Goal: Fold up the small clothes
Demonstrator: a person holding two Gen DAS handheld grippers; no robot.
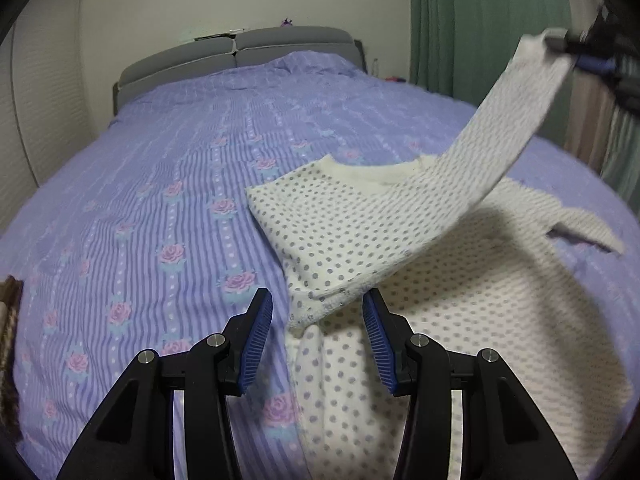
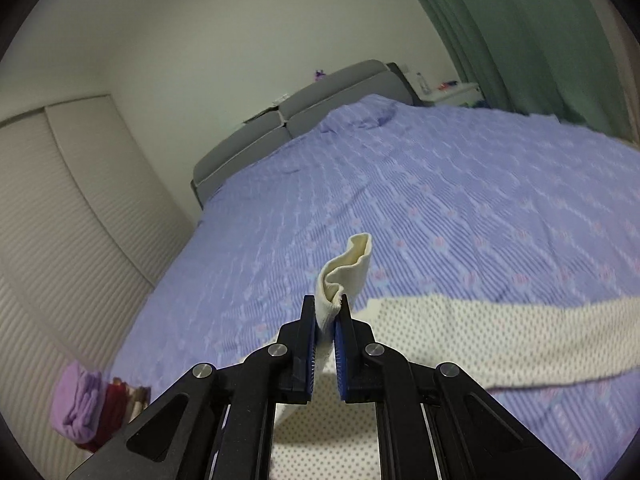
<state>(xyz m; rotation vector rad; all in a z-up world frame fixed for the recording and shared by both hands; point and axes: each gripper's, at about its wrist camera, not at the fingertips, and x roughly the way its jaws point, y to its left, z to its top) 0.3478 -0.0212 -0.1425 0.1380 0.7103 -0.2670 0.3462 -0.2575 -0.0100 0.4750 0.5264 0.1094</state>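
Dotted cream top [image 1: 360,232] spread lower right of the left-wrist frame on the purple bedspread [image 1: 160,200], 1 sleeve [image 1: 516,120] stretched toward the upper right corner. Right gripper [image 2: 327,312] clamped on the sleeve's cuff [image 2: 344,272], mid-frame. Left gripper [image 1: 316,312] open over the top's folded edge, gripping nothing. Best carried across the body in a low arc, kept taut, laid flat before release.

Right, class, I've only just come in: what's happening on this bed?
A person with a gripper in each hand is folding a cream dotted top on a purple floral bedspread. The right gripper is shut on the cuff of one sleeve, which is raised off the bed. The left gripper hovers open over the folded-in other sleeve, gripping nothing.
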